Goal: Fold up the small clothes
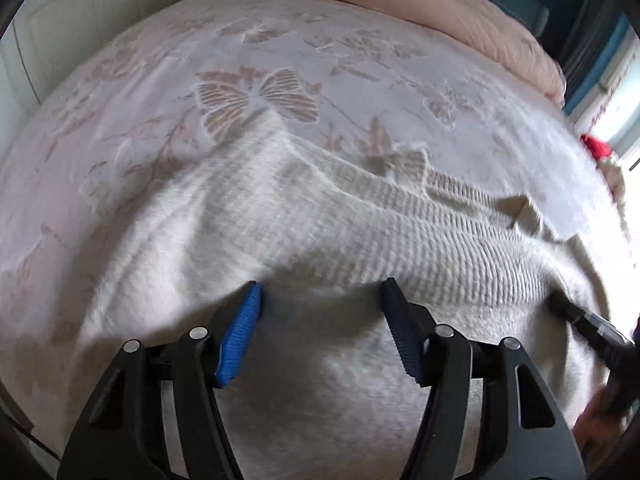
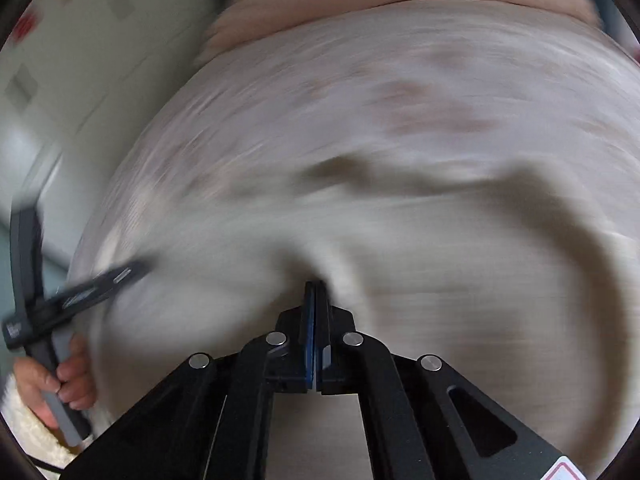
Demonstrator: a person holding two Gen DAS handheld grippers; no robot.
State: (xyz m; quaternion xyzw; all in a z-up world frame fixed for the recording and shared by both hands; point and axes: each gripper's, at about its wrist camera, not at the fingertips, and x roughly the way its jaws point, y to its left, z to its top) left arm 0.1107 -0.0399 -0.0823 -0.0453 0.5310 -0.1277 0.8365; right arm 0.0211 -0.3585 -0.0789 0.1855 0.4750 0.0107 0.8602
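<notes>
A cream knit garment [image 1: 360, 216] with a ribbed band lies spread and rumpled on the bed; it is blurred in the right wrist view [image 2: 420, 280]. My left gripper [image 1: 322, 286] hovers just above it, jaws open, blue pads [image 1: 240, 328] apart with nothing pressed between them. My right gripper [image 2: 316, 284] is shut, and the cloth puckers into its tips. From the left wrist view, the right gripper [image 1: 560, 304] meets the garment's right edge. The left gripper [image 2: 132, 272] shows at the left of the right wrist view.
The bed has a white bedspread [image 1: 256, 96] with pink butterflies. A pink duvet roll [image 1: 440, 8] lies along the far side. A pale wall [image 1: 60, 20] stands at the left and something red [image 1: 596, 148] at the right. A hand [image 2: 68, 384] grips the left handle.
</notes>
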